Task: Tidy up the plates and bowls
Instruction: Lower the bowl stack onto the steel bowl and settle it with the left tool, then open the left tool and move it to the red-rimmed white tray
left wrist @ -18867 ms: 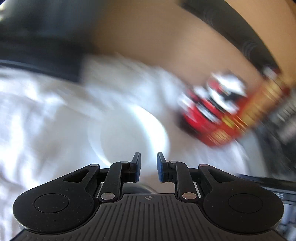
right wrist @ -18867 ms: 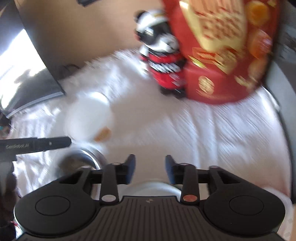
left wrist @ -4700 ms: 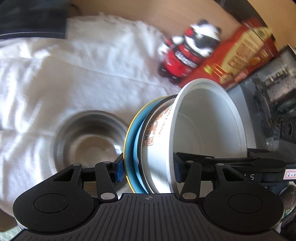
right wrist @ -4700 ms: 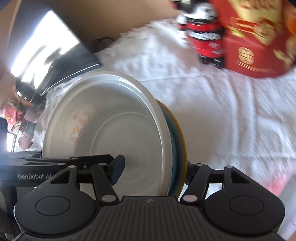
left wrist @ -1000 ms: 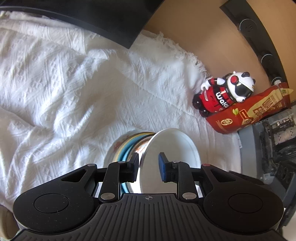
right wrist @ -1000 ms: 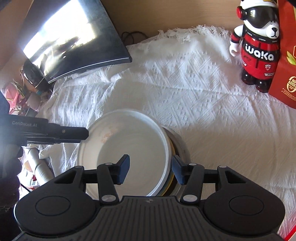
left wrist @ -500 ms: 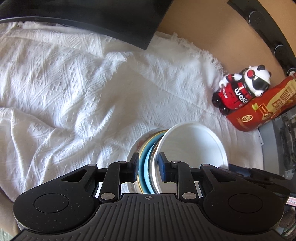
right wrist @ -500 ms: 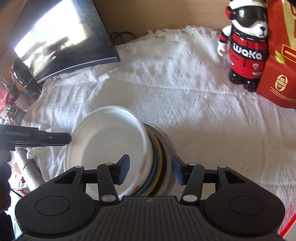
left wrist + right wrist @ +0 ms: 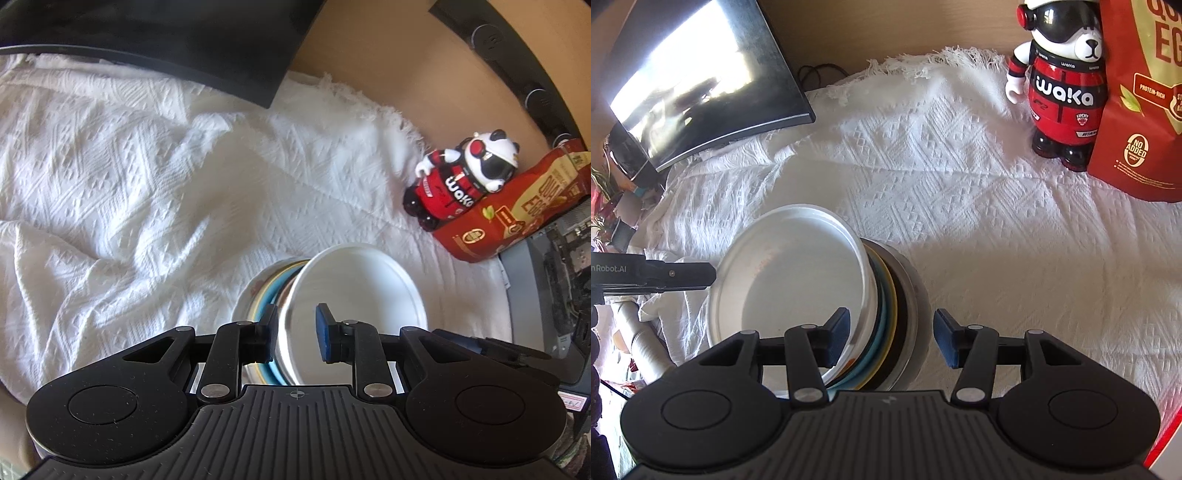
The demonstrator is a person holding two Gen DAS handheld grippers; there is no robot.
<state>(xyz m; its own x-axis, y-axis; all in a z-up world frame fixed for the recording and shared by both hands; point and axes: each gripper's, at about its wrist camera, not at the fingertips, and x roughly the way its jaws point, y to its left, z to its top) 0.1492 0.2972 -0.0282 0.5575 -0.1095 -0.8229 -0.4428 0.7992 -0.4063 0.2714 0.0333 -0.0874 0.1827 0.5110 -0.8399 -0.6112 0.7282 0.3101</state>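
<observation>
Two grippers straddle one nested stack on a white textured cloth (image 9: 960, 192) — a white bowl (image 9: 798, 273) atop blue and yellow plates (image 9: 886, 295) in a steel bowl (image 9: 916, 295). The left gripper (image 9: 295, 332) seems clamped on the white bowl's rim; the right gripper (image 9: 890, 338) spans the rims — contact unclear.

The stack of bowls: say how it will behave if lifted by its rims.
The stack of bowls is probably heavy, since several dishes nest together. The white bowl on top sits tilted, so it may slide. Its glossy rim looks slippery, and it may chip if dropped.
</observation>
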